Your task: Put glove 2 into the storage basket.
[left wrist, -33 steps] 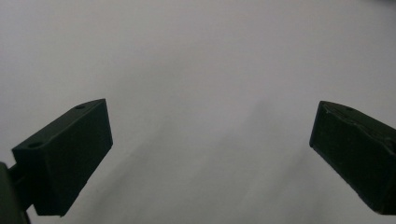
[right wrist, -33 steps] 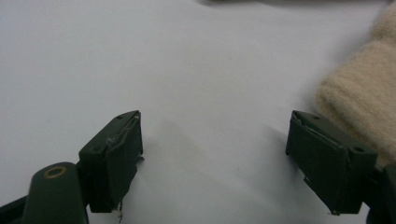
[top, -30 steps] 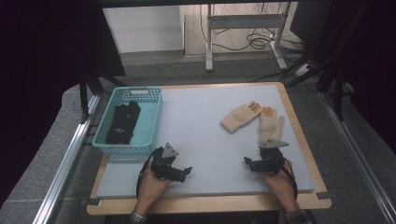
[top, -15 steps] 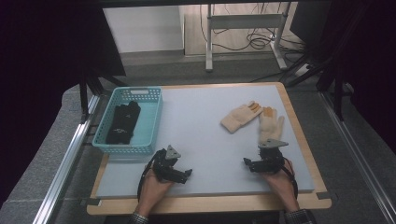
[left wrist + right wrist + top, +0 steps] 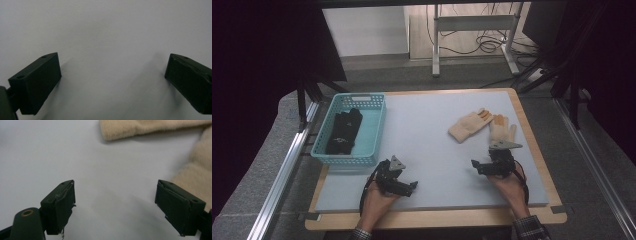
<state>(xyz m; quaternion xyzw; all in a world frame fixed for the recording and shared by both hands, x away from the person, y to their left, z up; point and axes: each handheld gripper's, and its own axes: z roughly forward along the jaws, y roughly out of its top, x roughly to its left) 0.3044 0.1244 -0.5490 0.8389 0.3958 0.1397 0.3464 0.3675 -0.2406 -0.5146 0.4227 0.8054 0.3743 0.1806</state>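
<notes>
Jaws spread wide over the grey mat (beige gloves just ahead).

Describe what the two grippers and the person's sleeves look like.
Both are black. The left gripper and right gripper each carry a grey three-cornered plate on top and trail a thin black cable beside the hand. Seen close, the jaws are blocky dark pads with small holes; the right gripper's pads look frayed at the edges. Plaid sleeve cuffs show at both wrists.

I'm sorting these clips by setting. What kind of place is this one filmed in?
Probably a lab or workshop set up for recording, not a home. A board table with a grey mat stands between metal rails, loose cables lie on the floor behind, and dark curtains hang at the sides.
</notes>
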